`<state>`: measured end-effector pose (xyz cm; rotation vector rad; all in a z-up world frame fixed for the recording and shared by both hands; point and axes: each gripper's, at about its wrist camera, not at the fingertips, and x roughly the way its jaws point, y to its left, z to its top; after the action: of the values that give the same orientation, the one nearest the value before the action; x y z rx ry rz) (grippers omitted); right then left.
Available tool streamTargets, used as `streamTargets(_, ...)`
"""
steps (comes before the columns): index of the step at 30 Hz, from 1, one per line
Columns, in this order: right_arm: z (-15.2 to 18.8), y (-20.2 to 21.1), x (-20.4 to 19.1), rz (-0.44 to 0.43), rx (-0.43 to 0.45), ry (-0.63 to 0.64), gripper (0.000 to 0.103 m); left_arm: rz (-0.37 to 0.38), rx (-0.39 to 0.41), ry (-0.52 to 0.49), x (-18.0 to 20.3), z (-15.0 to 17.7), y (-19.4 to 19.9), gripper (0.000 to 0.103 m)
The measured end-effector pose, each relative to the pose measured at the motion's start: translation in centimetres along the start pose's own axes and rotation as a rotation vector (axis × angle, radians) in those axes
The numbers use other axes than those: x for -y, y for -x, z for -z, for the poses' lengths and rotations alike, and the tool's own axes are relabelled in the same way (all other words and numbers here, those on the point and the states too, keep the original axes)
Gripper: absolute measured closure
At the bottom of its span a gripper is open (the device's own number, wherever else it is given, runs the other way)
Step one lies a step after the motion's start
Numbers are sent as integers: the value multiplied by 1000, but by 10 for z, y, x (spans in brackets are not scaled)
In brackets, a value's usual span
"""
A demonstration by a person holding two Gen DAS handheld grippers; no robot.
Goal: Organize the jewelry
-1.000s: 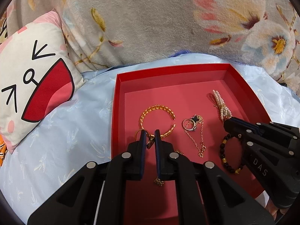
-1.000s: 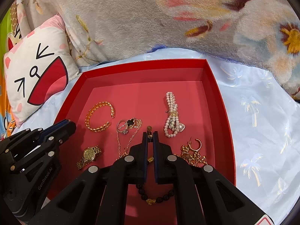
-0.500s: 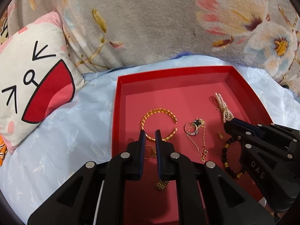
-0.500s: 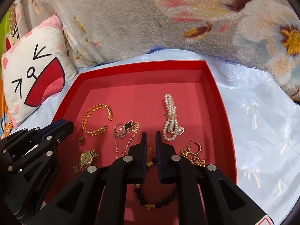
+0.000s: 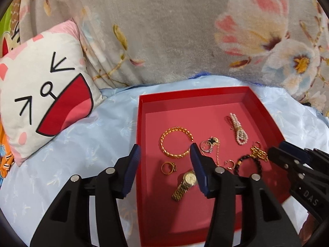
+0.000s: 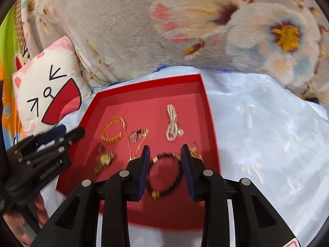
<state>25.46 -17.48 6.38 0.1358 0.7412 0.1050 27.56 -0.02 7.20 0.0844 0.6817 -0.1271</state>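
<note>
- You're holding the left gripper point(image 5: 165, 163) with its fingers spread wide, gripping nothing, straddling the left wall of the red tray point(image 5: 140, 135) that's sitting on the pale blue sheet point(image 5: 92, 144).
- Your right gripper point(image 6: 164, 165) is also hanging spread apart and gripping nothing, framing the black bead bracelet point(image 6: 164, 177) lying flat near the tray's front edge.
- All the jewelry is sitting inside the tray: the gold bangle point(image 5: 176, 145) towards the left wall with its gap facing right, a gold ring point(image 5: 168, 167) just in front of it, and the gold watch point(image 5: 185, 184) lying diagonally, strap trailing towards the front-left corner.
- The pearl bracelet point(image 5: 238, 128) is lying folded near the back-right corner, long axis running front to back.
- A thin chain with rings point(image 5: 209, 145) is lying mid-tray, and a gold chain clump point(image 5: 258, 153) is sitting by the right wall.
- A cat-face pillow point(image 5: 41, 103) is leaning off to the left.
</note>
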Motion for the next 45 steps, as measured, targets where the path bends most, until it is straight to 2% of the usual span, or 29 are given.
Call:
streamTargets(2, 12, 14, 1, 9, 8, 7, 66, -5, 7, -3, -1, 6, 11, 47)
streamTargets(4, 24, 25, 1, 28, 21, 14, 57, -4, 10, 1, -2, 11, 20, 45)
streamTargets(7, 43, 39, -3, 72, 45, 54, 53, -7, 17, 1, 3, 29, 36, 44)
streamTargets(10, 63, 51, -8, 107, 58, 84, 52, -15, 13, -22, 11, 46, 46, 44)
streamTargets(19, 103, 74, 1, 94, 26, 27, 47, -9, -17, -43, 30, 94, 68, 44)
streamTargets(25, 128, 85, 1, 121, 16, 34, 46, -19, -49, -44, 33, 119, 72, 44)
streamTargets(30, 140, 93, -1, 127, 19, 41, 46, -21, -57, -37, 32, 132, 77, 44)
streamTargets(33, 144, 100, -3, 134, 40, 46, 38, -16, -63, -35, 32, 137, 80, 44)
streamTargets(36, 148, 103, -5, 132, 44, 45, 36, -17, -50, -27, 32, 140, 86, 43)
streamTargets(38, 150, 104, -7, 132, 38, 45, 35, -21, -45, -30, 33, 143, 90, 37)
streamTargets(45, 156, 109, -16, 153, 53, 69, 30, -39, -2, -61, 41, 148, 103, 28)
